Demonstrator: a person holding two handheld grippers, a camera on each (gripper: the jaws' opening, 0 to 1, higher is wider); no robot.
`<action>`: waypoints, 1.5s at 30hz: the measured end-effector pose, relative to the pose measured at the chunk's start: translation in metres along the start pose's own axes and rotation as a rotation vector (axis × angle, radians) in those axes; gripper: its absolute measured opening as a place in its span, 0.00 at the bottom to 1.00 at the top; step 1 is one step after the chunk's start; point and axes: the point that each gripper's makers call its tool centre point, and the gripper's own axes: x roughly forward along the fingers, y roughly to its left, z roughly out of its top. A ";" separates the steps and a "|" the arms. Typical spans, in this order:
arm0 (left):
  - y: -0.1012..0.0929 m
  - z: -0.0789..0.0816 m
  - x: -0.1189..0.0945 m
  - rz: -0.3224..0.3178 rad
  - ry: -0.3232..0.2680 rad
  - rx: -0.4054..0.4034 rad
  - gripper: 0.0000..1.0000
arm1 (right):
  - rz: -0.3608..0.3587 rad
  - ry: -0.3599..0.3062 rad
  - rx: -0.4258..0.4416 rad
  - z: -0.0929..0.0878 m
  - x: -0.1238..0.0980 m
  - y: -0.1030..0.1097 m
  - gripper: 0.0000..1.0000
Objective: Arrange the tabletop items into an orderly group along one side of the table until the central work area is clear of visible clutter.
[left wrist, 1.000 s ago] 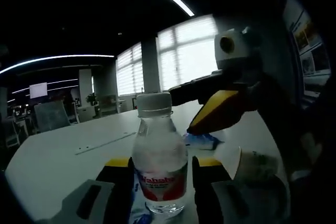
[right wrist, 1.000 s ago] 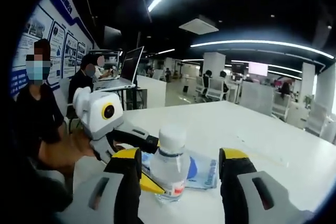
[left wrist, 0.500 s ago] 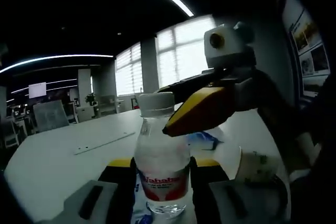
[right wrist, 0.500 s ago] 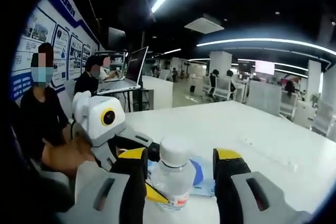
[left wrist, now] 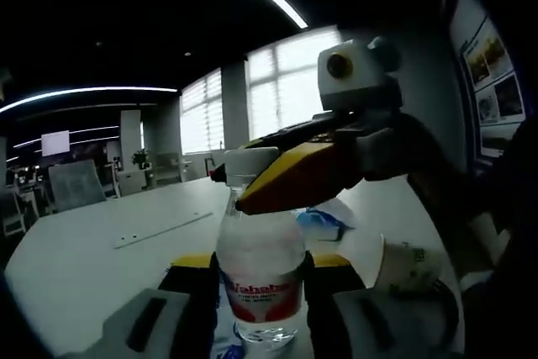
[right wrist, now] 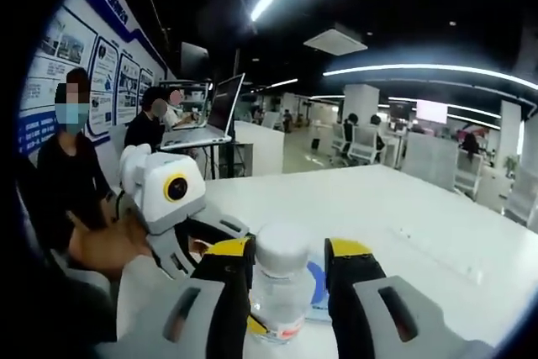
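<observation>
A clear water bottle (left wrist: 256,279) with a red label and a white cap stands upright on the white table (left wrist: 101,250). My left gripper (left wrist: 259,271) is shut on its lower body, one jaw against each side. My right gripper (left wrist: 252,184) reaches in from the right at cap height, a yellow jaw crossing in front of the bottle's neck. In the right gripper view, the right gripper (right wrist: 288,250) is open, with its jaws standing narrowly on either side of the cap (right wrist: 282,245). The left gripper (right wrist: 210,233) comes in from the left, held by a hand.
A blue packet (left wrist: 324,221) lies flat on the table behind the bottle, and in the right gripper view the packet (right wrist: 318,285) is just past the bottle. A paper cup (left wrist: 405,263) stands to the right. People sit at a laptop (right wrist: 206,128) beyond the table.
The right gripper has moved in toward the bottle top and its jaws have narrowed around the cap. The left gripper keeps its hold on the bottle.
</observation>
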 end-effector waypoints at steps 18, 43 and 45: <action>-0.003 0.000 -0.003 -0.047 -0.020 -0.002 0.37 | -0.026 -0.012 0.035 0.002 -0.001 0.010 0.21; -0.015 -0.001 -0.019 -0.250 -0.015 0.015 0.36 | -0.147 0.020 0.084 0.002 -0.004 0.027 0.21; -0.014 -0.001 -0.019 -0.266 -0.003 0.025 0.36 | -0.157 0.008 0.111 0.001 -0.004 0.026 0.21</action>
